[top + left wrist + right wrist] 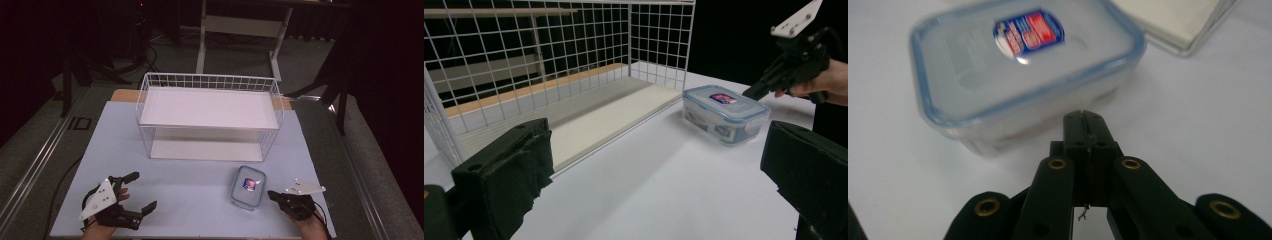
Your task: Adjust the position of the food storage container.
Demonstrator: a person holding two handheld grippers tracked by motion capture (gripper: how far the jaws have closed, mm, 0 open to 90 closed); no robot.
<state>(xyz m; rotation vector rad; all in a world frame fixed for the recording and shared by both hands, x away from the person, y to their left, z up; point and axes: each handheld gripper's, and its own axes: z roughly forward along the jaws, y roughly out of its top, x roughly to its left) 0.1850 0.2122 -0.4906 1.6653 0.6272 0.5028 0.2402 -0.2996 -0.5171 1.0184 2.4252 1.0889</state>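
A clear plastic food box (248, 186) with a blue-rimmed lid and a red and blue label lies on the white table, in front of the rack's right end. My right gripper (272, 194) is just to its right, jaws shut with nothing between them. In the right gripper view the closed tips (1084, 120) point at the box (1023, 70) from a short gap away. My left gripper (141, 191) rests at the near left with its jaws spread wide and nothing between them. In the left gripper view the box (724, 112) lies far ahead of that gripper (661, 145).
A white wire rack (210, 80) with two white shelves stands mid-table; its lower shelf (594, 115) opens toward me. The table's front edge (190, 234) runs right by both hands. Dark floor, cables and a desk frame (240, 30) lie beyond the table.
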